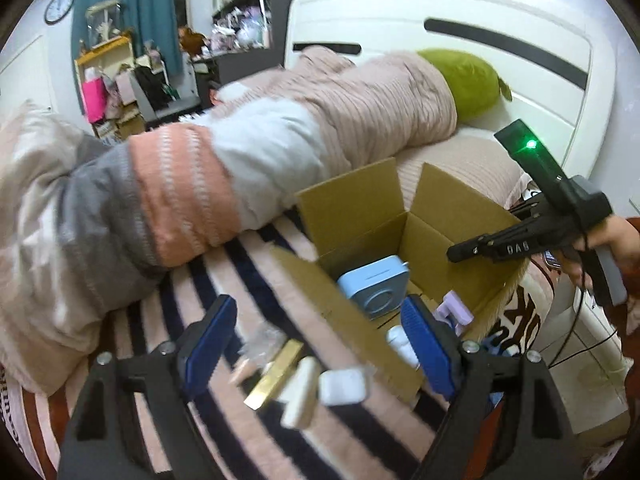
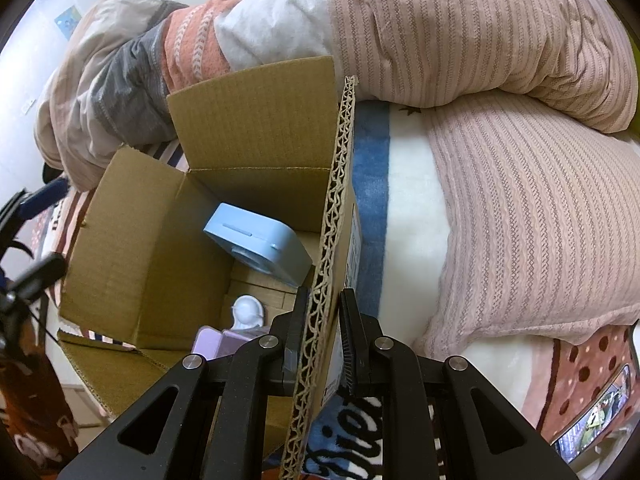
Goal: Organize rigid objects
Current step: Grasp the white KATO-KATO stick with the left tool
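An open cardboard box (image 1: 360, 216) (image 2: 256, 128) sits on the striped bed cover. Inside it are a light blue square device (image 1: 376, 286) (image 2: 260, 246), a lilac item (image 1: 452, 310) (image 2: 212, 340) and a white piece (image 2: 249, 312). My left gripper (image 1: 320, 344) is open above several small items on the cover: a gold bar (image 1: 276, 374), a white block (image 1: 302, 396) and a white case (image 1: 344, 386). My right gripper (image 2: 323, 336) is shut on the box's right flap (image 2: 332, 240); it also shows in the left wrist view (image 1: 496, 246).
A bunched duvet (image 1: 160, 184) (image 2: 440, 28) lies behind the box. A pink pillow (image 2: 532, 216) lies to its right, a green cushion (image 1: 468, 80) by the white headboard (image 1: 440, 8). A phone (image 2: 596, 416) lies at the right edge.
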`<action>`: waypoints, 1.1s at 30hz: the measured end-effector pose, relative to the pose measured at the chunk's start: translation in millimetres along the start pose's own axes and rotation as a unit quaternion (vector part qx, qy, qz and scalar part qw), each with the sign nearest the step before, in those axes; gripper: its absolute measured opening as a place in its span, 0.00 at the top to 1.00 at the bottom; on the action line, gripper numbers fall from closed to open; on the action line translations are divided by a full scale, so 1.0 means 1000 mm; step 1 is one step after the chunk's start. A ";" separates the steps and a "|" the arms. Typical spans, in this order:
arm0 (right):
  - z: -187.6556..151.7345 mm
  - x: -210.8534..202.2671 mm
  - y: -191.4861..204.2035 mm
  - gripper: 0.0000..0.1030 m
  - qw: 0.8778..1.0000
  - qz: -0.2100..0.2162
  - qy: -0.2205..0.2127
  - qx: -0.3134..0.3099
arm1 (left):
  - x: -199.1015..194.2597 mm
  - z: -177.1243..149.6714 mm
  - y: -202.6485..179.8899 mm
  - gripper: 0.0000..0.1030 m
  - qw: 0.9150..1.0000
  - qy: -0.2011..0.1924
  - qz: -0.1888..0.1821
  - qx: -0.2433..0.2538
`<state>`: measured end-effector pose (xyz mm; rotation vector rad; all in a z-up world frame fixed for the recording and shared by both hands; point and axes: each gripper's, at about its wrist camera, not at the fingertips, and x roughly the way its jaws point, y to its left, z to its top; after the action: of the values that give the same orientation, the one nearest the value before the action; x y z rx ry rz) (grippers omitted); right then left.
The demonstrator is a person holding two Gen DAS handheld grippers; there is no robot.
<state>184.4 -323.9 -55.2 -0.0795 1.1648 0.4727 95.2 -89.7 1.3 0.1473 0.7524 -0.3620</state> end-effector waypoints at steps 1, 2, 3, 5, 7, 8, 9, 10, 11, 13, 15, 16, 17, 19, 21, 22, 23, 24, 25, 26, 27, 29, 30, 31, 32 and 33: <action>0.001 0.000 0.001 0.89 1.000 -0.001 0.000 0.000 | -0.006 -0.007 0.007 0.21 1.000 -0.005 0.003 -0.001; 0.001 0.000 0.001 0.89 1.000 -0.001 0.000 0.000 | -0.010 -0.014 0.012 0.21 1.000 -0.007 0.006 -0.001; 0.001 0.000 0.001 0.89 1.000 -0.001 0.001 -0.001 | -0.013 -0.024 0.018 0.21 1.000 -0.006 0.010 0.000; 0.001 0.000 0.001 0.89 1.000 -0.001 0.001 -0.001 | -0.011 -0.039 0.024 0.21 1.000 0.000 0.012 -0.002; 0.002 0.000 0.001 0.89 1.000 -0.002 0.002 -0.001 | -0.004 -0.058 0.030 0.21 1.000 0.011 0.008 -0.009; 0.002 0.000 0.001 0.89 1.000 -0.002 0.002 -0.001 | 0.003 -0.068 0.031 0.21 1.000 0.021 0.003 -0.012; 0.002 0.000 0.001 0.89 1.000 -0.002 0.002 0.000 | 0.011 -0.078 0.032 0.21 0.999 0.031 -0.001 -0.015; 0.002 0.000 0.001 0.89 1.000 -0.003 0.002 -0.001 | 0.019 -0.087 0.032 0.21 0.999 0.041 -0.005 -0.017; 0.002 0.001 0.001 0.89 1.000 -0.003 0.002 -0.001 | 0.027 -0.095 0.031 0.21 0.998 0.052 -0.009 -0.020; 0.003 0.001 0.001 0.89 1.000 -0.003 0.003 -0.001 | 0.046 -0.110 0.029 0.21 0.997 0.074 -0.017 -0.026; 0.003 0.001 0.001 0.89 1.000 -0.003 0.003 -0.001 | 0.066 -0.123 0.026 0.28 0.995 0.093 -0.020 -0.031; 0.003 0.001 0.001 0.89 1.000 -0.003 0.003 -0.001 | 0.073 -0.125 0.026 0.31 0.995 0.096 -0.020 -0.035; 0.003 0.001 0.002 0.89 1.000 -0.003 0.003 -0.001 | 0.081 -0.128 0.025 0.37 0.994 0.102 -0.022 -0.042; 0.003 0.001 0.002 0.89 1.000 -0.003 0.003 -0.001 | 0.095 -0.128 0.022 0.50 0.993 0.108 -0.026 -0.049; 0.003 0.001 0.002 0.89 1.000 -0.003 0.003 -0.001 | 0.104 -0.127 0.020 0.73 0.992 0.111 -0.026 -0.051; 0.003 0.001 0.002 0.89 1.000 -0.003 0.003 -0.001 | 0.107 -0.126 0.020 0.78 0.992 0.111 -0.020 -0.052; 0.003 0.001 0.002 0.89 1.000 -0.003 0.003 -0.001 | 0.109 -0.125 0.020 0.81 0.992 0.109 -0.016 -0.054; 0.003 0.001 0.001 0.89 1.000 -0.003 0.003 -0.001 | 0.108 -0.125 0.020 0.82 0.992 0.107 -0.017 -0.058; 0.003 0.001 0.002 0.89 1.000 -0.003 0.003 -0.001 | 0.106 -0.126 0.021 0.82 0.993 0.104 -0.021 -0.060; 0.003 0.001 0.002 0.89 1.000 -0.003 0.003 -0.001 | 0.103 -0.128 0.021 0.84 0.993 0.100 -0.028 -0.061; 0.003 0.002 0.001 0.89 1.000 -0.002 0.004 -0.001 | 0.099 -0.129 0.020 0.85 0.993 0.100 -0.032 -0.059; 0.003 0.002 0.001 0.89 1.000 -0.002 0.004 0.000 | 0.089 -0.135 0.019 0.85 0.994 0.099 -0.026 -0.047; 0.002 0.002 0.002 0.89 1.000 -0.002 0.004 0.000 | 0.085 -0.137 0.019 0.85 0.994 0.101 -0.024 -0.043; 0.002 0.002 0.002 0.89 1.000 -0.002 0.003 -0.001 | 0.078 -0.141 0.020 0.85 0.994 0.102 -0.023 -0.039; 0.002 0.002 0.001 0.89 1.000 -0.003 0.003 -0.001 | 0.072 -0.146 0.021 0.85 0.994 0.103 -0.023 -0.038; 0.002 0.002 0.001 0.89 1.000 -0.002 0.004 -0.001 | 0.066 -0.151 0.024 0.85 0.993 0.106 -0.026 -0.037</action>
<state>186.8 -321.8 -55.7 -0.0858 1.1710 0.4698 51.6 -46.5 -152.9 0.0966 0.9789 -0.3698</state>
